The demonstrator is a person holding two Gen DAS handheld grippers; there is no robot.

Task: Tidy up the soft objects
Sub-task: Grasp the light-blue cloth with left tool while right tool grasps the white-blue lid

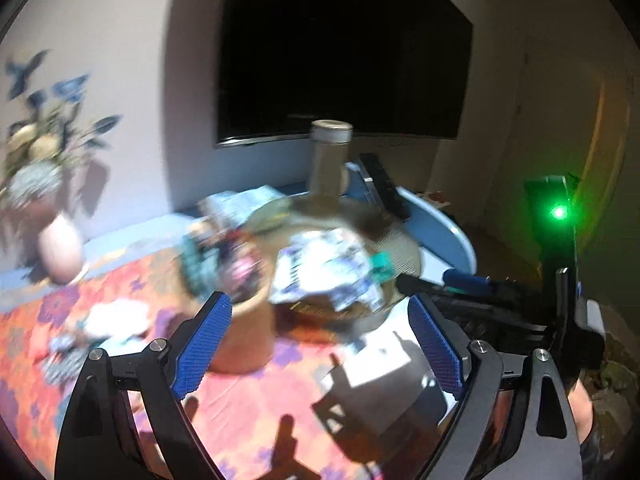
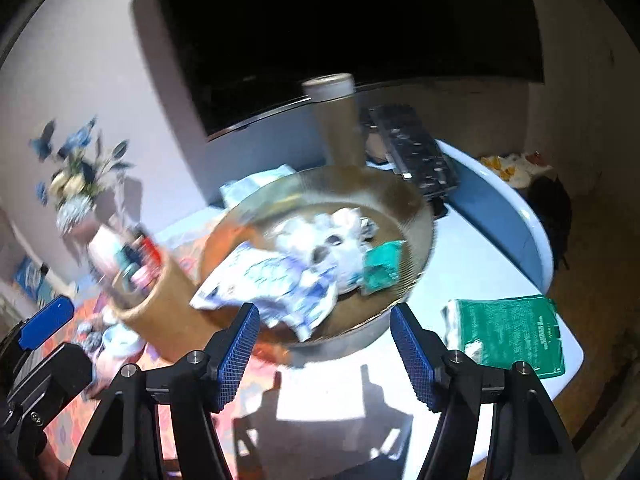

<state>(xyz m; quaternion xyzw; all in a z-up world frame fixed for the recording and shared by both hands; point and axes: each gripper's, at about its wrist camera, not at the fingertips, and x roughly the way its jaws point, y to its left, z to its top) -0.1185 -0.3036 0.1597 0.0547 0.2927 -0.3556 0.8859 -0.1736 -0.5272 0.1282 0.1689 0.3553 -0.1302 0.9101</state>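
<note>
Premises: a domestic living room. A large dark television (image 1: 344,52) hangs on a plain pale wall (image 1: 120,40). Below it stands a counter (image 2: 480,264) partly covered by a flowered orange cloth (image 1: 248,400). A vase (image 1: 60,248) with artificial flowers (image 1: 44,136) stands at the wall. A round bowl (image 2: 412,200) of crumpled packets, a tall bottle (image 1: 330,160) and a green packet (image 2: 508,332) indicate household use.

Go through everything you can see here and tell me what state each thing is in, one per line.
Left claw: open, empty.
Right claw: open, empty.
Bowl: holds crumpled soft packets.
Green packet: flat on the table, outside the bowl.
Cup: upright, stuffed with items.
Bottle: upright, capped.
Screen: dark.
</note>
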